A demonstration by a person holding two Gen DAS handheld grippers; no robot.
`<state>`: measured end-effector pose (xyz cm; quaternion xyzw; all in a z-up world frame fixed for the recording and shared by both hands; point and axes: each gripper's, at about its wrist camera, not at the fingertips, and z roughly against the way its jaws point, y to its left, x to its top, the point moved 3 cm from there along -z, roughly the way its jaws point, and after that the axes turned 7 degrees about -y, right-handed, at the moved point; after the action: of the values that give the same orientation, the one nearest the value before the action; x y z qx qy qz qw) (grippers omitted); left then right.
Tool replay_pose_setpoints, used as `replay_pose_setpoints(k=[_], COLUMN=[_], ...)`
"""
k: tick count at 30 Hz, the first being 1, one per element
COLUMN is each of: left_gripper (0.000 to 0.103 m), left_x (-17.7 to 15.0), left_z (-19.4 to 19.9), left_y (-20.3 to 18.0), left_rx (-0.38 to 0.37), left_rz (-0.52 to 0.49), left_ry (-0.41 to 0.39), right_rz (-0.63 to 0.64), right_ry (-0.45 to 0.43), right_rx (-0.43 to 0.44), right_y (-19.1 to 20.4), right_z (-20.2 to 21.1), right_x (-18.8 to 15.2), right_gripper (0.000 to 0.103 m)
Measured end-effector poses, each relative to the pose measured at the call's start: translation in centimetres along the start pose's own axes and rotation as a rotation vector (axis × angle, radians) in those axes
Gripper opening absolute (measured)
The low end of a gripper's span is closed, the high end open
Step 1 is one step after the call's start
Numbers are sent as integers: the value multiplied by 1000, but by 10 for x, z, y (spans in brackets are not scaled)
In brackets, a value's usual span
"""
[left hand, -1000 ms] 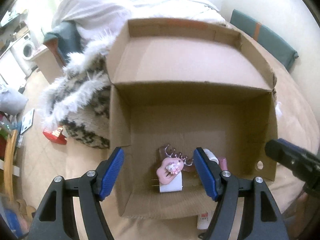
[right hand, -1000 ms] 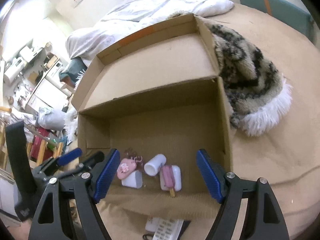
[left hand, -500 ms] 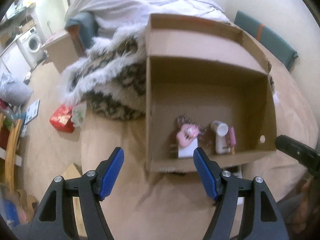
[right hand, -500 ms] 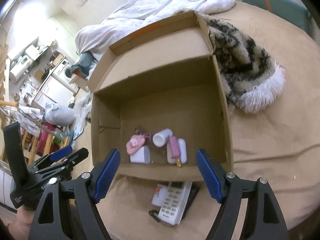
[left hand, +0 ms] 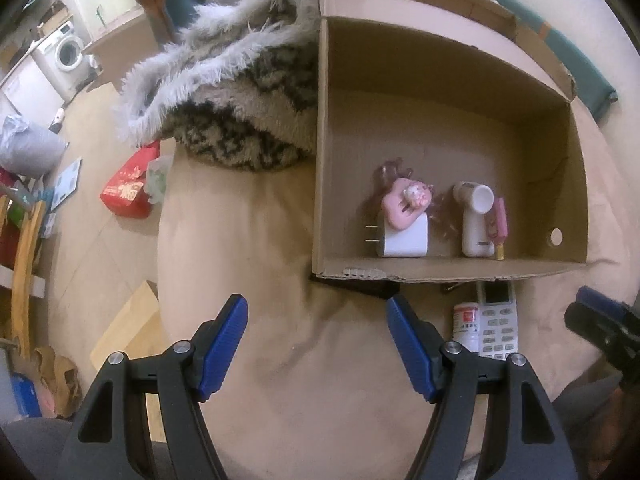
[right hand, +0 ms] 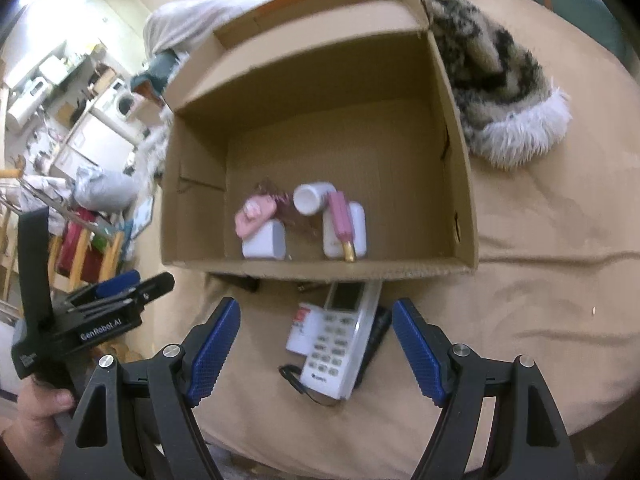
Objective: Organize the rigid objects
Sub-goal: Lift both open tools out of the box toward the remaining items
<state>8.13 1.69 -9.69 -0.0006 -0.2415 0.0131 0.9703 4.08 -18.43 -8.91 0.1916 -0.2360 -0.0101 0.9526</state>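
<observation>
White remote lies on the tan bedcover, just outside the cardboard box's near wall beside a small red-labelled bottle, so we judge ourselves between picks, both right gripper and left gripper agape and empty, next needing descent astride the remote.

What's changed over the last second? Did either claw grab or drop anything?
Both claws pulled back from over the cardboard box toward its near side, bringing the remote and small red-and-white bottle on the bed into view. The right claw now hangs over the remote; the left claw is over bare bedding. Neither took or released anything, and both stayed open. The charger and other items in the box did not move.
</observation>
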Motion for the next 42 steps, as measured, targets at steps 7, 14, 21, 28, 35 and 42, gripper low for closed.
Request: replay_pose_setpoints(k=[7,14,21,28,35,42], left_gripper=[69,69,70,79,95,82], left_x=[0,0,-2,7,21,22], left_z=[-12,-30,-63,-98,-115,-119], left_y=[22,25,-33,-49,-46,-39], left_rx=[7,10,-21,-36,-8,-41], left_rz=[123,149,-203,-297,-297,-225], left_ry=[43,101,210,271,260,289], right_rz=[-52,-140,-144,-177,-165,-282], right_ry=[62,119,148,205,226,302], right_rx=[4,30,40,17,16,87], right_y=[-5,-13,-14,-31,-24,-34], right_z=[-12,-27,-36,-49,-61,-81], right_x=[-6,-8,-8,-15,-14,-27], right_gripper=[83,83,83,83,83,71])
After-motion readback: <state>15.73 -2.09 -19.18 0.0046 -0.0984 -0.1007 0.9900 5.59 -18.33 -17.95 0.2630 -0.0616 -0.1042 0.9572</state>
